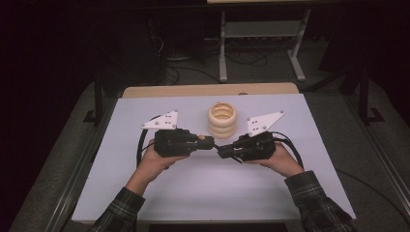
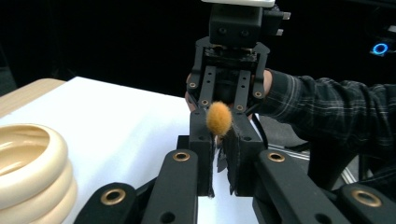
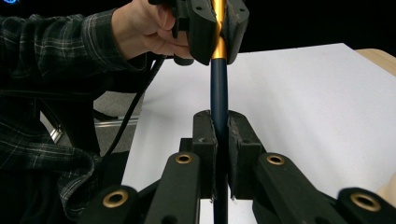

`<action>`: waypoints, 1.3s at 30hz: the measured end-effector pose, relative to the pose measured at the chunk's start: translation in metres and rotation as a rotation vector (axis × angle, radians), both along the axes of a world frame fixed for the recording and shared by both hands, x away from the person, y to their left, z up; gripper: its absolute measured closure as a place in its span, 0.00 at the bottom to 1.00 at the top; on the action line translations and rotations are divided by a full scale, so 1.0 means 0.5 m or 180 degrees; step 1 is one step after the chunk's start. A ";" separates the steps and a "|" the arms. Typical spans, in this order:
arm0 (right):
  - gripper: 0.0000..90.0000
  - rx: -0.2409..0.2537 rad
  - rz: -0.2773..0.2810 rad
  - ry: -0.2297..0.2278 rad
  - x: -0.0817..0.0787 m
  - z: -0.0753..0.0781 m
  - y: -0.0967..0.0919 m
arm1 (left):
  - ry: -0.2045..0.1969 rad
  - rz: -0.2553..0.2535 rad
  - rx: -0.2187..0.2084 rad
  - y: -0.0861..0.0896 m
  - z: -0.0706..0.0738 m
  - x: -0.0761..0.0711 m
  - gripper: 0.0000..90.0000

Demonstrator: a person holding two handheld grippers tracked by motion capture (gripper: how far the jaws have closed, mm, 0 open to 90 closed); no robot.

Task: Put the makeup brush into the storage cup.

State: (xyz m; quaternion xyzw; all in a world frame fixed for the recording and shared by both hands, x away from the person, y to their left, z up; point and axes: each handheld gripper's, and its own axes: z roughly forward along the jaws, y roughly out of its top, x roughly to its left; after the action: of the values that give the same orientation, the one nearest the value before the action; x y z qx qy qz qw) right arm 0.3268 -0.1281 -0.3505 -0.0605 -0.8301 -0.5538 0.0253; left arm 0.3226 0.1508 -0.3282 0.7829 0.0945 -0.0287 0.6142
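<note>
The thing in hand is a slim brush [image 3: 218,88] — a dark blue handle, a gold metal collar, and a soft orange tuft [image 2: 219,118] at the end. It hangs in the air between the two tools, just in front of the stack of cream rings [image 1: 222,119] on the white table [image 1: 159,193], on the person's side of that stack.

The right tool [image 1: 223,151] is clamped on the blue handle, its pads pressed flat against it. The left tool [image 1: 209,142] is closed on the gold collar end, the tuft poking out beyond its jaws toward the left gripper view's camera.

It looks light and stiff along the shaft (a thin rod, probably lacquered wood, so likely a bit slippery under flat pads). The collar is hard and smooth too, and may twist in a grip. The tuft is the delicate part — squeezing it would splay the bristles. The sound places to hold are the mid handle and the collar, as both tools do now, well clear of the rings.
</note>
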 end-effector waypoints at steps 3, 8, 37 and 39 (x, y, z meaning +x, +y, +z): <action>0.91 -0.0024 0.0020 -0.0025 0.000 0.000 0.001 | 0.0036 -0.0035 0.0007 -0.001 0.000 0.000 0.93; 0.91 -0.0105 0.0058 -0.0081 0.000 0.001 0.003 | 0.0037 -0.0046 0.0058 -0.002 -0.001 -0.001 0.94; 0.91 -0.1171 0.0380 -0.0126 0.011 0.059 0.063 | 0.0009 -0.0096 0.0232 -0.008 -0.003 -0.005 0.94; 0.91 -0.1139 0.0357 -0.0128 0.011 0.059 0.062 | -0.0005 -0.0085 0.0213 -0.007 -0.003 -0.004 0.93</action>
State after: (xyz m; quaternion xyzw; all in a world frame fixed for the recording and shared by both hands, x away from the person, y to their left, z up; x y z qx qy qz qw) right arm 0.3324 -0.0972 -0.3212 -0.0066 -0.9177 -0.3961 0.0285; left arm 0.3204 0.1472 -0.3295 0.8043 0.0844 -0.0331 0.5873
